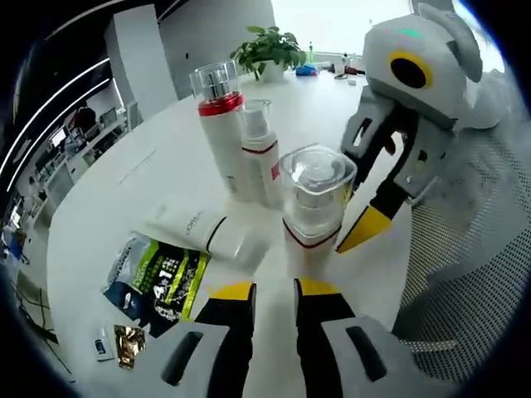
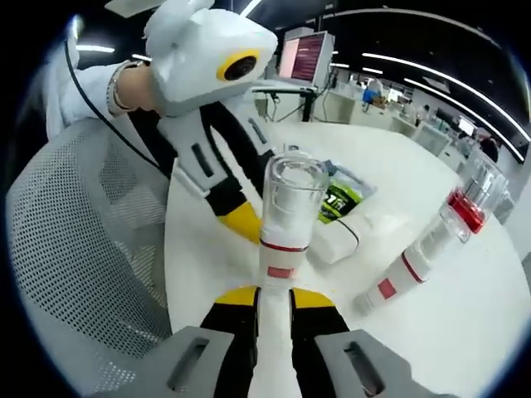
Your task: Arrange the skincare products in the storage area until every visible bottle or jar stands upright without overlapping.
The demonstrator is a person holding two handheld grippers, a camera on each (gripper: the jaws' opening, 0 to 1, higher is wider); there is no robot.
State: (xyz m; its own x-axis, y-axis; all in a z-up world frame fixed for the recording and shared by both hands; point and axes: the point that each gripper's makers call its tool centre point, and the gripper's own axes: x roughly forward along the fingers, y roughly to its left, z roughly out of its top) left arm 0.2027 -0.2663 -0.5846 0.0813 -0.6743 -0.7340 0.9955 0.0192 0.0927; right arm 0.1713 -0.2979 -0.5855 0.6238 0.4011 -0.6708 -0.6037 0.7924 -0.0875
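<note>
White table, mesh chair, bright window, potted plant.

I see a white table carrying everything. Taking the clear-capped bottle as my landmark: two taller bottles, one red-collared and one slimmer, stand close behind it, touching each other. A white tube lies flat beside it, a green sachet just beyond. A potted plant sits far behind.

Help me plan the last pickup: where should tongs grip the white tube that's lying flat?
Grip the white tube across its round body near the middle, descending from above. It lies flat on the table, its sides exposed; the green packet touches one side, so close carefully.
</note>
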